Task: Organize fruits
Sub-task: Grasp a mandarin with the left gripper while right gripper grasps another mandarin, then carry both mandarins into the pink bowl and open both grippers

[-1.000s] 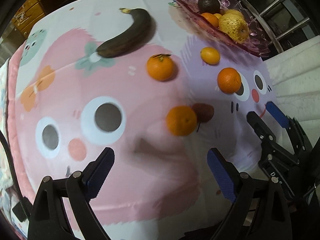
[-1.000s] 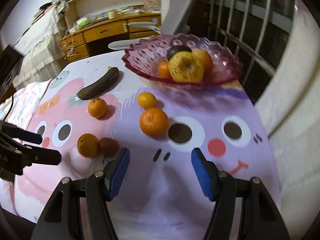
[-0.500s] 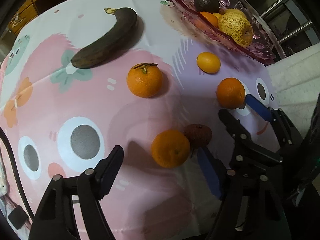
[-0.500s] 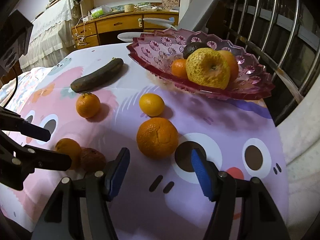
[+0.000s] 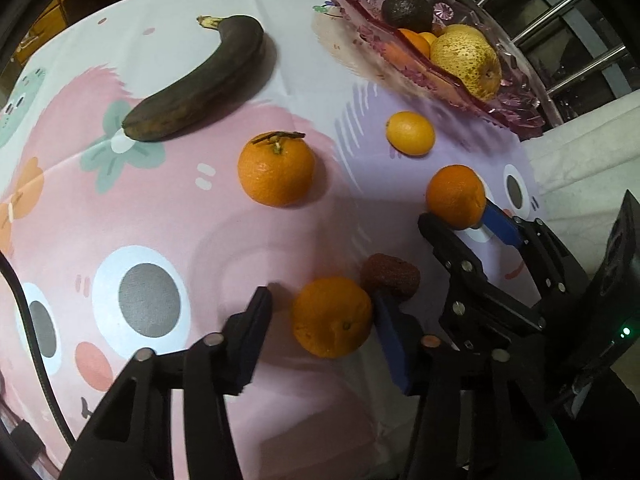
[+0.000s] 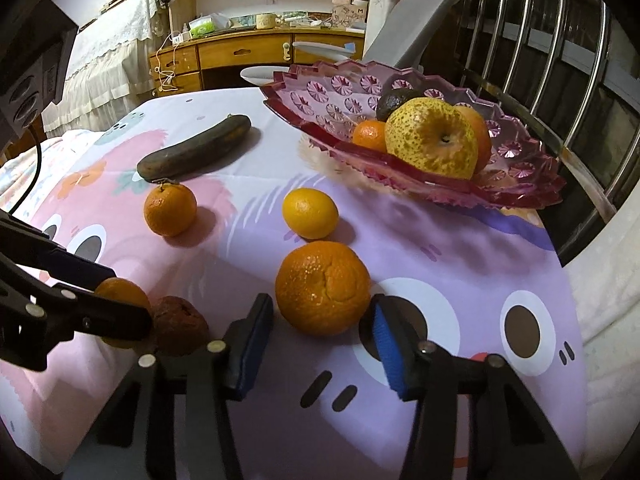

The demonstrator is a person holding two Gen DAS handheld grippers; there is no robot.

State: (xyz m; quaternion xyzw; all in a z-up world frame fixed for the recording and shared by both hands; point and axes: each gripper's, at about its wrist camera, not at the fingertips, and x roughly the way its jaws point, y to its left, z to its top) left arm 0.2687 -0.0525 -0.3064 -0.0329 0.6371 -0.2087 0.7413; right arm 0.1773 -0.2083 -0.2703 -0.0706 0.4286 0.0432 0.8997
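My left gripper [image 5: 320,322] is open, its fingers on either side of an orange [image 5: 331,317] on the cartoon tablecloth; a dark wrinkled fruit [image 5: 391,276] touches the orange. My right gripper [image 6: 322,338] is open, its fingertips level with the near side of a bigger orange [image 6: 322,287], which also shows in the left wrist view [image 5: 455,196]. A stemmed orange [image 5: 276,168], a small yellow citrus [image 5: 410,133] and a blackened banana [image 5: 200,80] lie further back. A pink glass fruit bowl [image 6: 512,184] holds a pear [image 6: 432,140], oranges and an avocado.
The table's right edge borders a white cushion [image 6: 608,248] and metal railings [image 6: 540,40]. A grey chair [image 6: 412,36] and a wooden desk [image 6: 240,52] stand behind the table. A black cable [image 5: 24,312] hangs at the left.
Both grippers moved forward and lower. The left fingers now flank the near orange; the right fingers have reached the bigger orange. No fruit has moved.
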